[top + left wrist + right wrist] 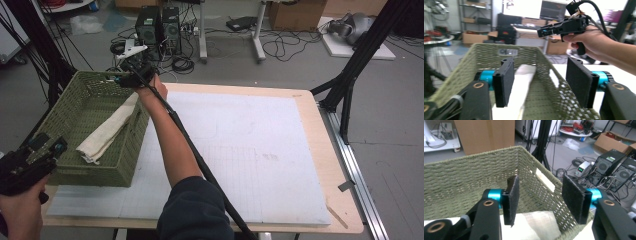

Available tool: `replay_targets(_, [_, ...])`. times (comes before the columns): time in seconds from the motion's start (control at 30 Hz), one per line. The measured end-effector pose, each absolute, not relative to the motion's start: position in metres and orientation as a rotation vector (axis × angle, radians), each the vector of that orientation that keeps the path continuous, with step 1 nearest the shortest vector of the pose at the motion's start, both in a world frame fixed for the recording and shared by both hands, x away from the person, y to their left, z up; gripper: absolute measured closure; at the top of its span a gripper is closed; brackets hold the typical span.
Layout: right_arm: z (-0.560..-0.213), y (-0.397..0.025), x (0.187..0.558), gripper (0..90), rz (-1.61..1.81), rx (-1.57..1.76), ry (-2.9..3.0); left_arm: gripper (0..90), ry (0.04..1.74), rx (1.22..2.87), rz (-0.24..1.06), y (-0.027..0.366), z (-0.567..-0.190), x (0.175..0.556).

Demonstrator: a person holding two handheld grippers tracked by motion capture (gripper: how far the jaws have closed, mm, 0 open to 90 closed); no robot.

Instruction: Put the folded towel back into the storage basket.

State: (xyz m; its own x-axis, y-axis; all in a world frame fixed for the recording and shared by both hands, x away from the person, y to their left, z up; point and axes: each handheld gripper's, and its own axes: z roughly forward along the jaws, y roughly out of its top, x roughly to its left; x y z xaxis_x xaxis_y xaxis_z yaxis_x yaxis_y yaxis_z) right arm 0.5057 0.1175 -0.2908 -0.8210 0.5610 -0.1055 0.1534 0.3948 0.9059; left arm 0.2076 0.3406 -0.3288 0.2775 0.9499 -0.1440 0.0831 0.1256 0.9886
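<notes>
Nearest the camera, the left gripper point(47, 150) sits at the lower left of the high view, jaws wide and empty at the near end of the green woven basket point(65, 112). At upper left, the right gripper point(131, 77) hovers over the far rim, jaws also wide and empty. Inside lies a folded cream cloth point(107, 132), probably light, soft and limp; pinching one folded end seems best. Beneath is a white mat point(250, 150) on a wooden table point(330, 165); computer towers point(159, 27) and cables sit behind.
</notes>
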Motion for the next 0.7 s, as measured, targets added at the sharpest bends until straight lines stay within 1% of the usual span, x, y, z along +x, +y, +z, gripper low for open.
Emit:
replay_targets(0.1, [-0.290, 0.101, 0.501, 42.1, 1.420, 0.601, 2.257, 37.5, 1.076, 1.286, 0.843, 0.334, -0.327, 0.211])
replay_targets(0.2, [-0.289, 0.079, 0.499, 39.2, 1.457, 0.618, 2.259, 34.1, 1.055, 1.300, 0.822, 0.326, -0.325, 0.214])
replay_targets(0.37, [-0.285, 0.042, 0.493, 31.0, 1.482, 0.666, 2.256, 21.1, 1.074, 1.316, 0.795, 0.312, -0.321, 0.223])
replay_targets(0.43, [-0.284, 0.027, 0.490, 27.9, 1.484, 0.676, 2.252, 20.2, 1.057, 1.325, 0.776, 0.306, -0.321, 0.227])
replay_targets(0.57, [-0.283, -0.001, 0.481, 24.8, 1.476, 0.679, 2.252, 19.9, 1.018, 1.342, 0.719, 0.294, -0.322, 0.234])
replay_targets(0.7, [-0.281, -0.026, 0.475, 21.7, 1.465, 0.712, 2.246, 18.9, 0.985, 1.374, 0.699, 0.281, -0.321, 0.240])
